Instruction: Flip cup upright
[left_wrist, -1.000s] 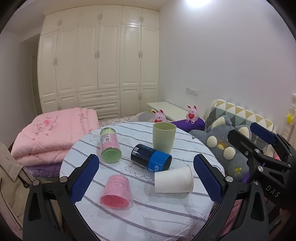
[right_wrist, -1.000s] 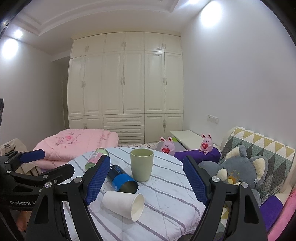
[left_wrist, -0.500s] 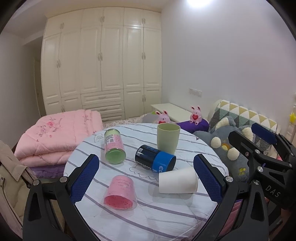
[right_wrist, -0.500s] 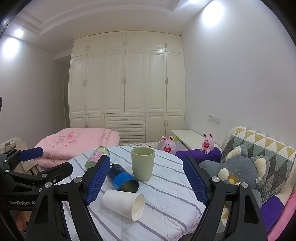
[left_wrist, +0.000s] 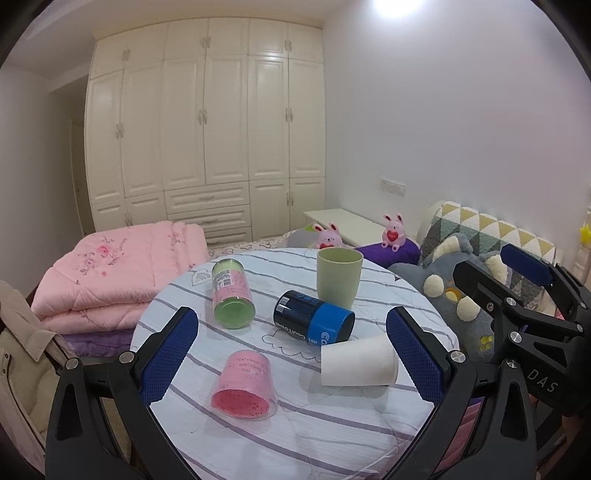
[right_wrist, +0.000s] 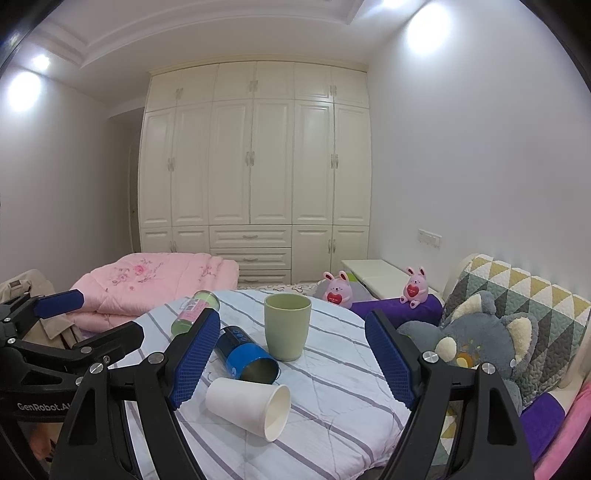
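On a round table with a striped cloth (left_wrist: 332, 424) lie several cups on their sides: a pink cup (left_wrist: 245, 386), a white paper cup (left_wrist: 356, 362) (right_wrist: 247, 402), a blue and black cup (left_wrist: 314, 319) (right_wrist: 245, 356) and a green and pink one (left_wrist: 231, 293) (right_wrist: 194, 312). A pale green cup (left_wrist: 339, 277) (right_wrist: 287, 328) stands upright at the back. My left gripper (left_wrist: 291, 350) is open and empty above the near side of the table, over the pink and white cups. My right gripper (right_wrist: 291, 363) is open and empty, above the white cup.
A folded pink quilt (left_wrist: 118, 273) lies left of the table. A grey plush toy (right_wrist: 476, 339) and patterned cushion (right_wrist: 524, 291) are on the right. Two pink bunny toys (right_wrist: 338, 290) sit behind the table. White wardrobes (right_wrist: 255, 166) fill the far wall.
Both grippers have drifted slightly; in the left view the table and cups have shifted a little right and down. The cups have not moved on the table. Both grippers stay open.
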